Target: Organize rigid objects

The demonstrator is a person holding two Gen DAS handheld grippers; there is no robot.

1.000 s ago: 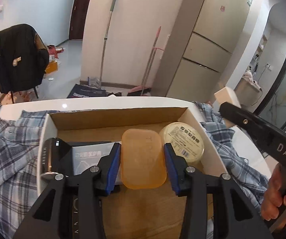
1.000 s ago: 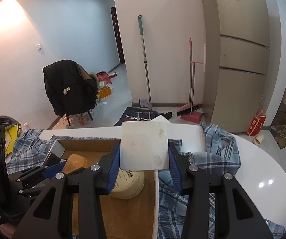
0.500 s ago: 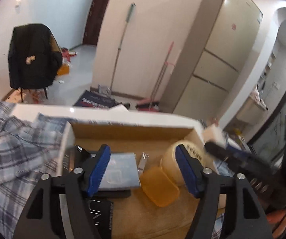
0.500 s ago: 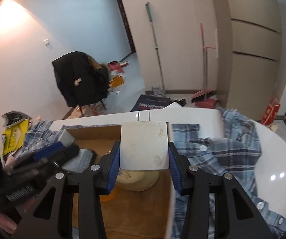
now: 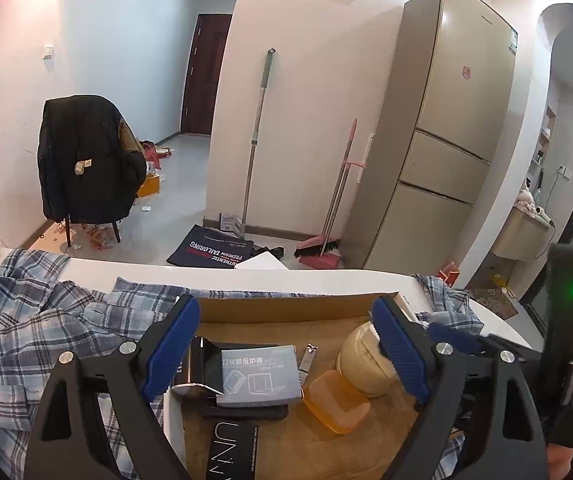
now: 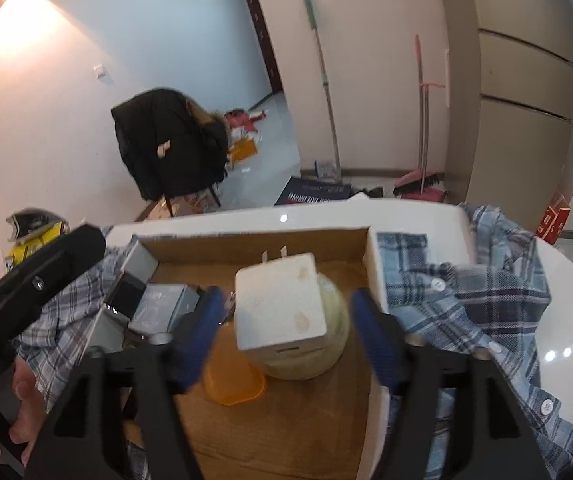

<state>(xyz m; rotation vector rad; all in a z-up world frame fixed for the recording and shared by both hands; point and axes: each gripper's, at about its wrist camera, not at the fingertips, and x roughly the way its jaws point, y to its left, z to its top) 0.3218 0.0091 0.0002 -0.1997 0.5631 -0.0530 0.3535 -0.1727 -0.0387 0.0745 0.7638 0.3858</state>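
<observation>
Right gripper, frame centre: jaws opening, white plug adapter just released, now resting on cream round tin inside cardboard box.

Left gripper: jaws opening, empty; orange soap case already dropped in box, lower centre.

Two items judged placed.

White table: plaid shirt, seemingly under box.

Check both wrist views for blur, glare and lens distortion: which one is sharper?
Left wrist view: sharp, print on the grey box readable, fisheye bends the fridge, ceiling light flares. Right wrist view: softer, the right gripper fingers and the white charger are motion-smeared as its jaws open; a warm hotspot on the wall, glints on the white table.
</observation>
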